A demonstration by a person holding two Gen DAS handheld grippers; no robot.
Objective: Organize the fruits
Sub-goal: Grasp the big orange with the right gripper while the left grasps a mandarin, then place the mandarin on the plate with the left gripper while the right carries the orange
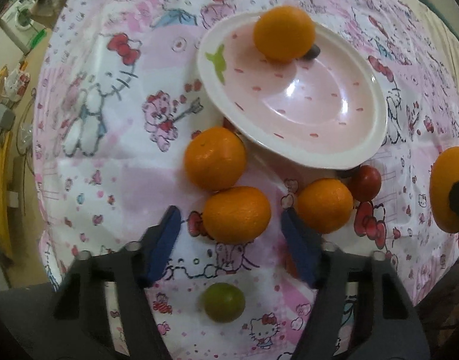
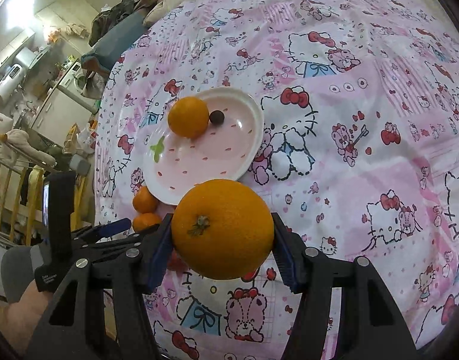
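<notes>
A pink plate with a white rim (image 1: 364, 150) (image 2: 253, 111) lies on the patterned cloth and holds one orange (image 1: 284, 33) (image 2: 188, 116) and a small dark fruit (image 2: 216, 117). My left gripper (image 1: 230, 219) is open, its blue fingers either side of an orange (image 1: 236, 214) on the cloth. Two more oranges (image 1: 215, 158) (image 1: 324, 205), a red fruit (image 1: 365, 182) and a green lime (image 1: 224, 302) lie near it. My right gripper (image 2: 222, 234) is shut on a large orange (image 2: 222, 229), held in front of the plate; that orange shows at the right edge of the left wrist view (image 1: 448, 189).
The pink cartoon-print cloth (image 2: 364, 150) covers a rounded surface whose left edge drops off. Beyond it are a washing machine (image 2: 76, 81), wooden rails and clutter. The left gripper's body (image 2: 79, 234) sits left of the right gripper.
</notes>
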